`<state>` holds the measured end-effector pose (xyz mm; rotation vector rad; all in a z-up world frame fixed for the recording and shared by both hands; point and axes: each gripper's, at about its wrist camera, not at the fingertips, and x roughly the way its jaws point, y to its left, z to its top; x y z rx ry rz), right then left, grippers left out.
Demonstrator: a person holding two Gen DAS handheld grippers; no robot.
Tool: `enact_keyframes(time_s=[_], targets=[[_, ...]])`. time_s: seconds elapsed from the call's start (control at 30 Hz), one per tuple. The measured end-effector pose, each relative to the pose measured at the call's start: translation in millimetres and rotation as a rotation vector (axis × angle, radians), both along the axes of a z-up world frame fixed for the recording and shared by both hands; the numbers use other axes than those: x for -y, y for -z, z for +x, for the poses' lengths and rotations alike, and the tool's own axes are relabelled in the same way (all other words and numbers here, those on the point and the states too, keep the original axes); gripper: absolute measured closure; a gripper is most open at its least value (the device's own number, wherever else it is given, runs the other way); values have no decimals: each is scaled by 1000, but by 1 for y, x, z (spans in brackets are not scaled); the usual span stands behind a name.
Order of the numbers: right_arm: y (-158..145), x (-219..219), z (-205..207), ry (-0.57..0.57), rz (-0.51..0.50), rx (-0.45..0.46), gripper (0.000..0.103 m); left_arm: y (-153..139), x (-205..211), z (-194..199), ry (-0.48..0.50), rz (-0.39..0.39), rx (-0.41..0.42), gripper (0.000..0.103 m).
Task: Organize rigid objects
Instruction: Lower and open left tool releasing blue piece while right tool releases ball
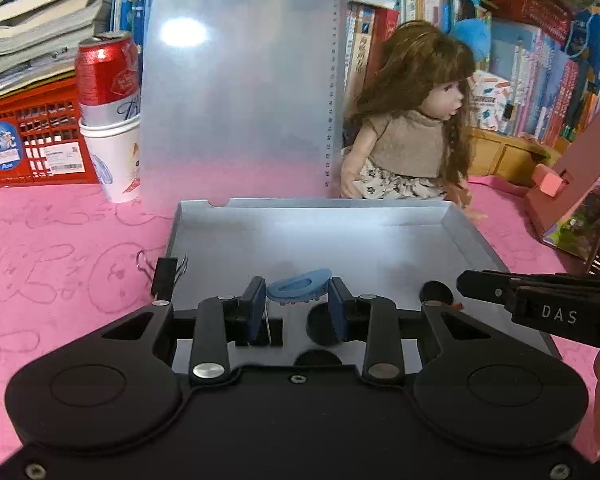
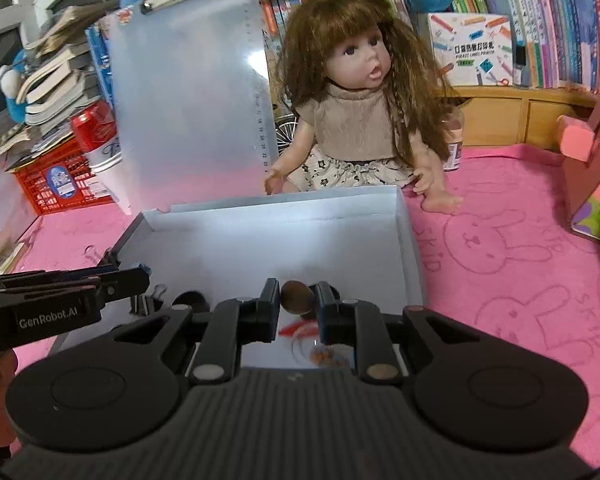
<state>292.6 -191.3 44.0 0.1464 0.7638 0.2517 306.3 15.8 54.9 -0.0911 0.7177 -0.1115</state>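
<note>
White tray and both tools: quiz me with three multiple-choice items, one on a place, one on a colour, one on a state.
1. Where does the doll sit?
A. inside the white tray
B. behind the white tray's far wall, on the pink cloth
C. on the red crate

2. What colour is the hair clip between the left tool's fingers?
A. blue
B. yellow
C. green

3. What is the state of the right tool?
A. wide open and empty
B. shut on a round brown piece
C. lying in the tray

Key: 1 B, the doll is past the white tray; 2 A, the hair clip in the left tool is blue; 3 B, the right tool pinches the round brown piece.
</note>
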Motion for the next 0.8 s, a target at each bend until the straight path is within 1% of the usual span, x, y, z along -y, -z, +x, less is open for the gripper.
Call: enact_keyframes(time_s=[0.13, 0.27, 0.57, 0.8], targets=[[10, -4, 20, 20, 11, -45, 80, 8, -2, 20, -26, 8, -24, 70], [17, -8, 31, 27, 5, -51, 80, 16, -1, 33, -38, 29, -36, 70], [27, -8, 47, 46, -10, -63, 80, 23, 2, 49, -52, 57, -40, 70], [29, -9, 53, 41, -25, -71, 80, 31, 2, 53, -56, 64, -55, 70]])
